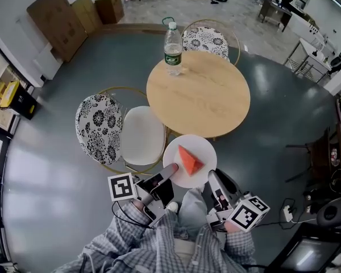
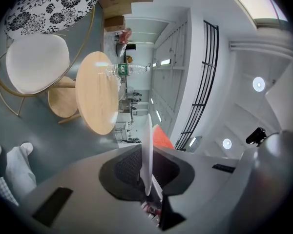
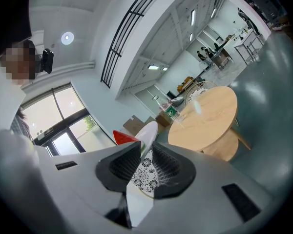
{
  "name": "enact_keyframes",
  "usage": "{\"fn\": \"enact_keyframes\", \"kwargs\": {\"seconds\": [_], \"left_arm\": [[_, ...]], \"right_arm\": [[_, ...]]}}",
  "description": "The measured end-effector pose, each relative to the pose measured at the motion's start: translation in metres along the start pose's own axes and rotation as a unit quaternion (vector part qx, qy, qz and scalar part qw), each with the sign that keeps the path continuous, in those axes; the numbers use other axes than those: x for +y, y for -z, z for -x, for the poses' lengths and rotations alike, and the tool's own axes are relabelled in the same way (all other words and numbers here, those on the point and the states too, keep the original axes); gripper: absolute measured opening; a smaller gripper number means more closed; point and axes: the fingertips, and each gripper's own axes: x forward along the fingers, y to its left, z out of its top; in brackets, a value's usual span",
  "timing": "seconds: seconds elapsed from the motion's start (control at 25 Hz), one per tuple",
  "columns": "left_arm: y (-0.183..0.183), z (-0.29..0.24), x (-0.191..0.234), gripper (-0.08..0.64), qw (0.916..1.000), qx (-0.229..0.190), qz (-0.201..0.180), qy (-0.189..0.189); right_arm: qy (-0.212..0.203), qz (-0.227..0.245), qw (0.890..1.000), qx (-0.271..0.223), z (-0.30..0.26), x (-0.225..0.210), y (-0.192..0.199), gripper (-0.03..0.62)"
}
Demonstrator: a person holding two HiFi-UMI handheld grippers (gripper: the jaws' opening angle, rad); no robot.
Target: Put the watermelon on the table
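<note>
- Head view, item carried: white plate (image 1: 202,145), held in the air just off the 6 o'clock edge of the round wooden worktop (image 1: 199,95), not touching it.
- Watermelon (image 1: 189,159): one red wedge lying on the plate, a little toward 7 o'clock of its centre, between the two grips and clear of all fingers.
- Left gripper (image 1: 171,169): at the plate's 7 o'clock rim. In the left gripper view its fingers (image 2: 128,167) pinch the rim with the plate edge-on between them. The wedge sits beyond the tips at 1 o'clock.
- Right gripper (image 1: 211,177): at the plate's 5 o'clock rim. In the right gripper view its fingers (image 3: 123,164) likewise pinch the rim. The wedge sits beyond the tips at 11 o'clock.
- Water bottle (image 1: 173,49): clear, upright, near the worktop's 11 o'clock edge.
- Floral-backed chair (image 1: 125,132): at the worktop's 8 o'clock.
- Second chair (image 1: 204,40): at its 12 o'clock.
</note>
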Motion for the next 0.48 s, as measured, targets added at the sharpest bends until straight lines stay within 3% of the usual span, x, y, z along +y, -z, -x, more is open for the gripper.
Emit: {"fn": "enact_keyframes", "kwargs": {"seconds": [0.48], "left_arm": [[-0.020, -0.076, 0.002, 0.040, 0.9997, -0.023, -0.011, -0.003]], "right_arm": [[-0.010, 0.016, 1.000, 0.018, -0.022, -0.047, -0.065, 0.077]]}}
